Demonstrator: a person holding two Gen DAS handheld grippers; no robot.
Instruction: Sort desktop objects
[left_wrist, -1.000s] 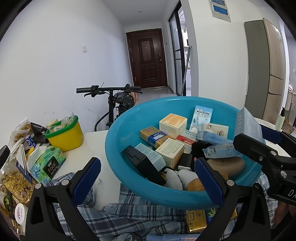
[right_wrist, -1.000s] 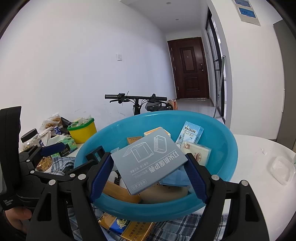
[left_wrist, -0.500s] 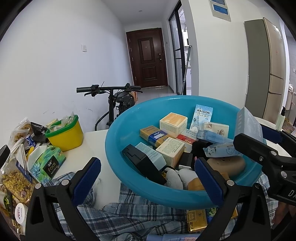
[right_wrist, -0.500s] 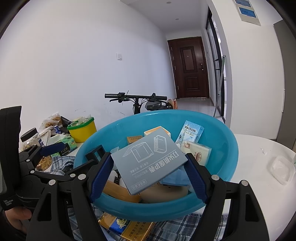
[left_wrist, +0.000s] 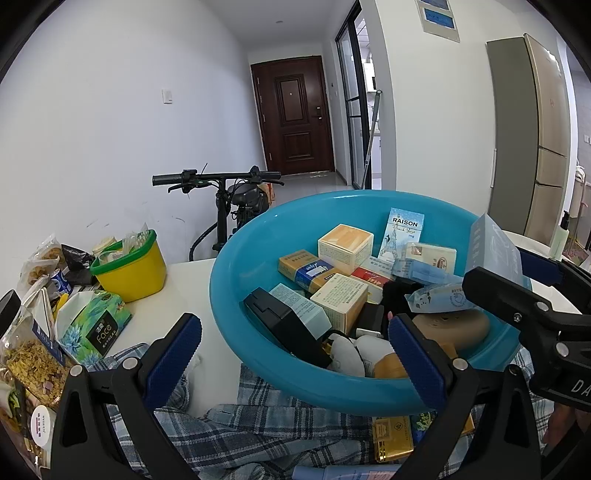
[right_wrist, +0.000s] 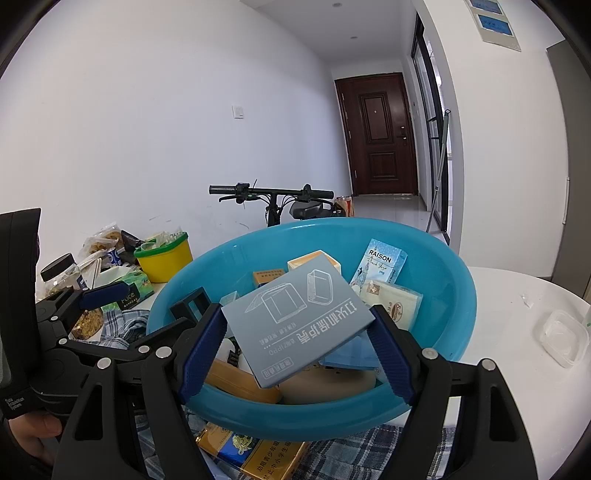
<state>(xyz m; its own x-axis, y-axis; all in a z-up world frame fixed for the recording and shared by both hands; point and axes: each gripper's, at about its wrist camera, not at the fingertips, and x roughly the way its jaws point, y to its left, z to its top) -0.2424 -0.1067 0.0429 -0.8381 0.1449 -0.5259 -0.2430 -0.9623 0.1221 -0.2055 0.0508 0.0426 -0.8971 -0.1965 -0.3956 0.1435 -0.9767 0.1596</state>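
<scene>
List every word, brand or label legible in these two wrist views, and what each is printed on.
"RAISON": pale blue carton leaning inside the blue basin.
"Face": green tissue pack beside the yellow tub.
"打火机保护壳": grey-blue flat box between the right gripper fingers, seen upside down.
"ZIPPO", probably: small line on the same box.
Print on the other basin boxes, the gold packs under the basin and the snack bags: too small or blurred.

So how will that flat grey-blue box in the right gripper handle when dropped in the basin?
The grey-blue box looks like thin, light card and may dent if squeezed. Flat, it shouldn't roll, though it could slide off the heaped cartons in the blue basin.
</scene>
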